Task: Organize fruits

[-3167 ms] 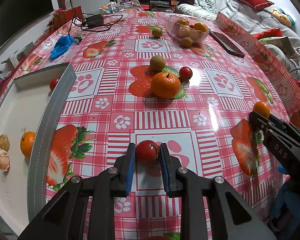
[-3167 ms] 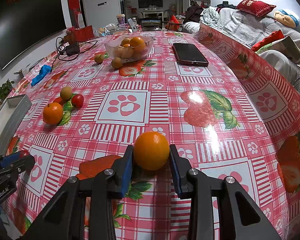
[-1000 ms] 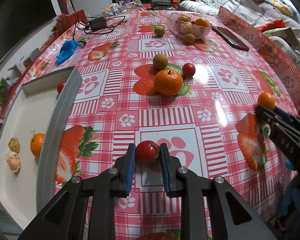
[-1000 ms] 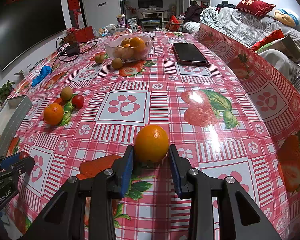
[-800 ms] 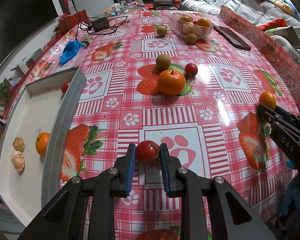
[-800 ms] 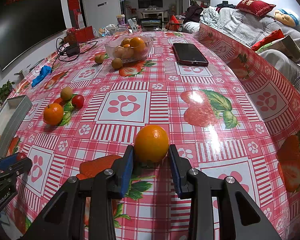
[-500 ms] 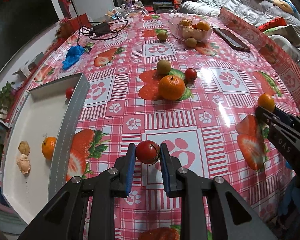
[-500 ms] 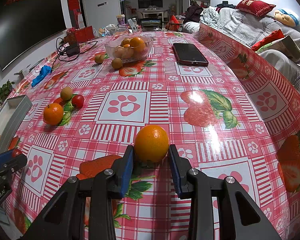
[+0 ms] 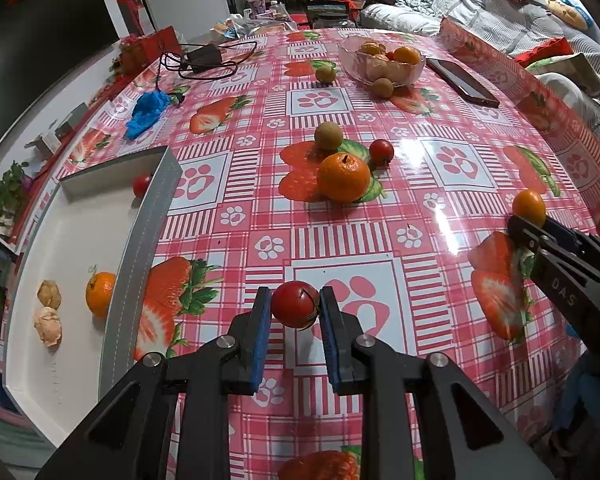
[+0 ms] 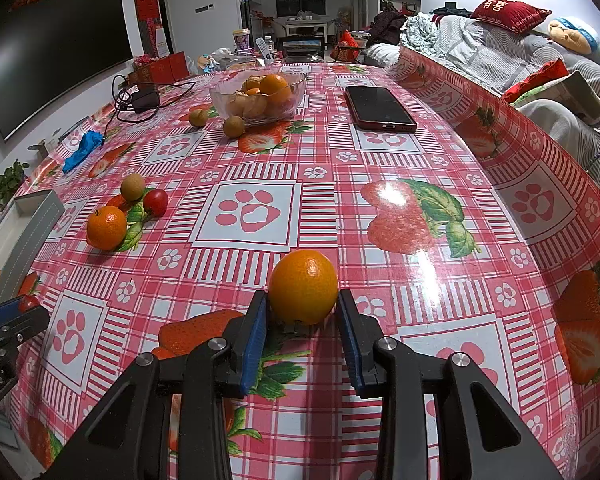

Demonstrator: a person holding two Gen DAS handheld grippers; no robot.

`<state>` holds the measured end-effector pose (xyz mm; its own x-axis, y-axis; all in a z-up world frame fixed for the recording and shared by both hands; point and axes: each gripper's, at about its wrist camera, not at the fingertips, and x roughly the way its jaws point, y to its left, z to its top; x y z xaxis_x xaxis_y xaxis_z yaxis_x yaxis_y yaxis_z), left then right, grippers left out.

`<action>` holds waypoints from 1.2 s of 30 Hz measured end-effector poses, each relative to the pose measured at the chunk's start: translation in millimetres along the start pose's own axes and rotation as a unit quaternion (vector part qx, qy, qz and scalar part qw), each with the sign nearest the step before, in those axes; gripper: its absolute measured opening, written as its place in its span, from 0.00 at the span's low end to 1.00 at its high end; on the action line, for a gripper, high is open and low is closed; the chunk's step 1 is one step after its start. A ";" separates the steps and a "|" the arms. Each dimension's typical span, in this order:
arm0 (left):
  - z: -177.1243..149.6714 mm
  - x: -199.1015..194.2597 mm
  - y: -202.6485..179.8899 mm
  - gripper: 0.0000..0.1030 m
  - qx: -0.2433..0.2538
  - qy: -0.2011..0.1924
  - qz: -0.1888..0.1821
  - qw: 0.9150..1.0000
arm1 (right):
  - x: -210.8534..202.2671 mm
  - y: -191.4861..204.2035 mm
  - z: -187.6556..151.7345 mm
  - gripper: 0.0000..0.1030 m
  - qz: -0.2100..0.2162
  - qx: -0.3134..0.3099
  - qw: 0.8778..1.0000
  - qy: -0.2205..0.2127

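Jaws of the left gripper point(image 9: 295, 312) are clamped on a small red tomato point(image 9: 295, 304), which is held clear of the tabletop point(image 9: 340, 240) beside the white tray point(image 9: 140, 216); being round, it shows no long axis, though a dark curved mark faces the camera. Jaws of the right gripper point(image 10: 302, 322) are closed against an orange point(image 10: 303, 287), its dimpled end turned up and to the right. In the tray, four items are counted (one tomato, one mandarin, two pale husked fruits). A glass bowl point(image 10: 256, 100) holds several oranges and brownish fruits; two more brown fruits lie beside it. Three loose fruits are grouped mid-tabletop.
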<state>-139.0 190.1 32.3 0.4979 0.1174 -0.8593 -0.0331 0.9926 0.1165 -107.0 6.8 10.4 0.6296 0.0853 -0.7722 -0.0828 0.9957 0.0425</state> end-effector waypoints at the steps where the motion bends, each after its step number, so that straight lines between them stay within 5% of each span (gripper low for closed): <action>1: 0.0 -0.2 0.4 0.25 0.000 -0.001 0.000 1.000 | -0.1 0.0 0.0 0.35 0.000 0.000 1.000 0.000; 16: -3.3 -20.2 25.5 0.25 -0.020 -0.020 0.006 1.000 | -0.3 1.9 -0.3 0.35 -0.006 -0.003 1.000 0.007; 24: -4.5 -32.2 45.8 0.25 -0.042 -0.033 -0.012 0.999 | -6.6 -2.7 1.0 0.35 0.042 0.041 0.998 0.037; 36: -10.8 -46.5 125.2 0.25 -0.097 -0.056 0.004 0.994 | -21.1 20.9 16.0 0.35 0.085 0.055 0.993 0.063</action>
<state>-175.7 309.2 81.4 0.5894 0.1328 -0.7969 -0.1990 0.9799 0.0161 -109.7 26.4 37.7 0.5125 0.2533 -0.8205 -0.0896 0.9661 0.2423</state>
